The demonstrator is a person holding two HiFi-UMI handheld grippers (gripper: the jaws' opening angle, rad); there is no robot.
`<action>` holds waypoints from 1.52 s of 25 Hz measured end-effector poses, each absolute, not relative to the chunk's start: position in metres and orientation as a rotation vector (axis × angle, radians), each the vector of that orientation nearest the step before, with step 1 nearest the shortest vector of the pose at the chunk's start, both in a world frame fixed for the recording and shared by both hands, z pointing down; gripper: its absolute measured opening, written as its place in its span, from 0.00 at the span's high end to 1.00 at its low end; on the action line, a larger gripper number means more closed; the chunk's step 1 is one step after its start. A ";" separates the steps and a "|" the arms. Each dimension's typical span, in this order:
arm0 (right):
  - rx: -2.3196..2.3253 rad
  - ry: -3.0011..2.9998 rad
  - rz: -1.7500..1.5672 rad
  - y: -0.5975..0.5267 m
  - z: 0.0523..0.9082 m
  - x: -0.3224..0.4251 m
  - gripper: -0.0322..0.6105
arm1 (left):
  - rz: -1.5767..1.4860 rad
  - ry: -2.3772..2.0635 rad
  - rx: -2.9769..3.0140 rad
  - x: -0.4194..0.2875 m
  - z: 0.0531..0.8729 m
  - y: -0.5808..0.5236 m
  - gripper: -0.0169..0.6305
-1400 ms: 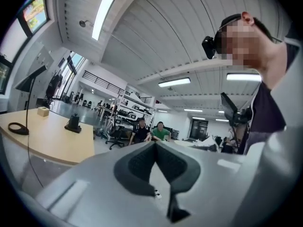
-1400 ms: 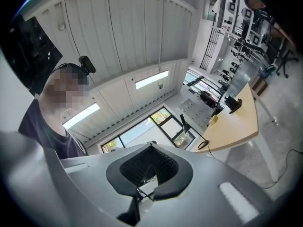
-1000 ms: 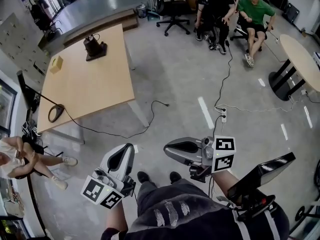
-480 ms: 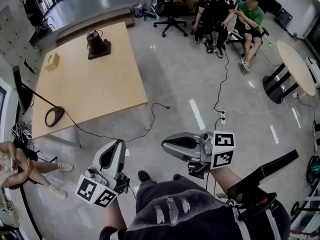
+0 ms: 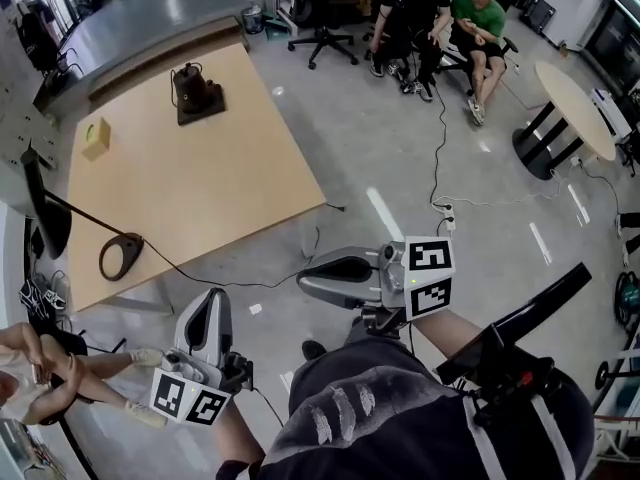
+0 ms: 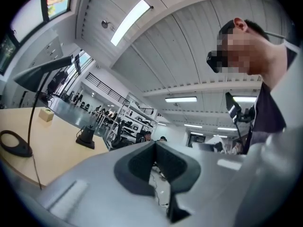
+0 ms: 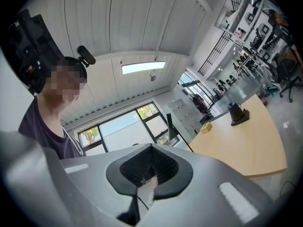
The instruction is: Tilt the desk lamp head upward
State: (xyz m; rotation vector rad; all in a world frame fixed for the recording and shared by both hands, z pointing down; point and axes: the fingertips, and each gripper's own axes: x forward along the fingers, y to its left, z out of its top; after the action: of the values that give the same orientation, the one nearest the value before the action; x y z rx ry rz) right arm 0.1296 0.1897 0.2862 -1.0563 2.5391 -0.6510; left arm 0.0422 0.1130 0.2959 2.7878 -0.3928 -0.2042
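Note:
The desk lamp stands at the near left corner of the wooden table [image 5: 200, 183]. It has a black ring base [image 5: 120, 256], a thin stem and a long black head [image 5: 45, 213] that hangs over the table's left edge. In the left gripper view the lamp head [image 6: 45, 72] is at upper left above its base [image 6: 14, 145]. My left gripper [image 5: 212, 306] is shut and empty, held low in front of the table, well short of the lamp. My right gripper [image 5: 308, 278] is also shut and empty, off the table's near right corner. Both pairs of jaws meet with nothing between them [image 6: 155, 151] [image 7: 150, 167].
A black device on a tray [image 5: 195, 90] and a small yellow box [image 5: 96, 138] sit at the table's far end. A cable runs from the lamp across the floor to a power strip [image 5: 447, 226]. Two people sit on chairs [image 5: 440, 13] at the back, and another person [image 5: 40, 358] is at lower left. A round table [image 5: 575, 103] stands on the right.
The view has moved closer to the table, which now sits larger and nearer the grippers. Both grippers stay shut and have shifted slightly left and down in view.

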 end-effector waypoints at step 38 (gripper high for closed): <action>-0.698 2.572 -0.791 -0.080 0.309 0.176 0.95 | -0.034 -0.700 2.780 0.083 0.294 -0.127 0.97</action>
State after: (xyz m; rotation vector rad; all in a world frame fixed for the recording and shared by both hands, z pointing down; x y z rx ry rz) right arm 0.1763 -0.0803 0.3091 -0.6983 2.5721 -0.7909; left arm 0.0834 -0.1266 0.2939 2.7797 -0.6996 -0.0343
